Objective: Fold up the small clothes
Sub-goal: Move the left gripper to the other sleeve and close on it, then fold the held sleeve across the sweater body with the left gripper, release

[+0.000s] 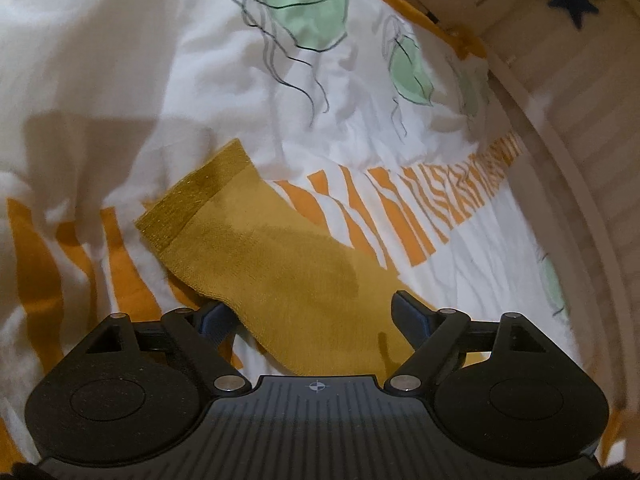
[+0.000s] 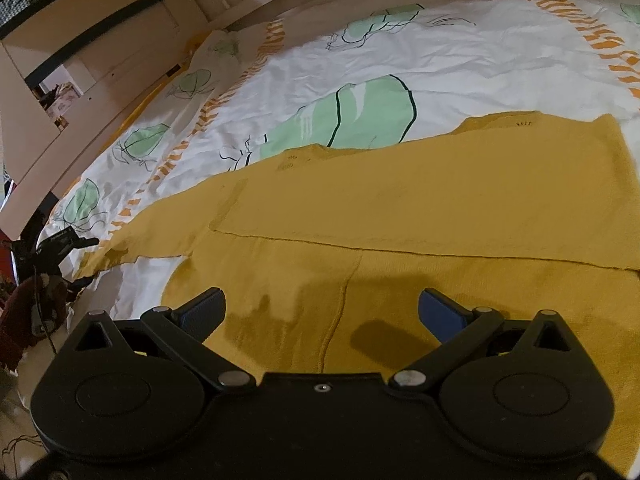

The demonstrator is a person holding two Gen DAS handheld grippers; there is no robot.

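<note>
A mustard-yellow knitted sweater lies flat on the bed, with one part folded over along a straight edge. In the left wrist view its sleeve runs away from me and ends in a ribbed cuff. My left gripper stands open astride the sleeve, and its blue pads do not press the cloth. My right gripper hangs open just over the sweater's near part, above a seam, with nothing between its fingers.
The bed is covered by a white duvet printed with green jellyfish and orange stripes. A pale bed rail runs along the right. Wooden furniture stands beyond the bed. A black device and dark red cloth sit at the left edge.
</note>
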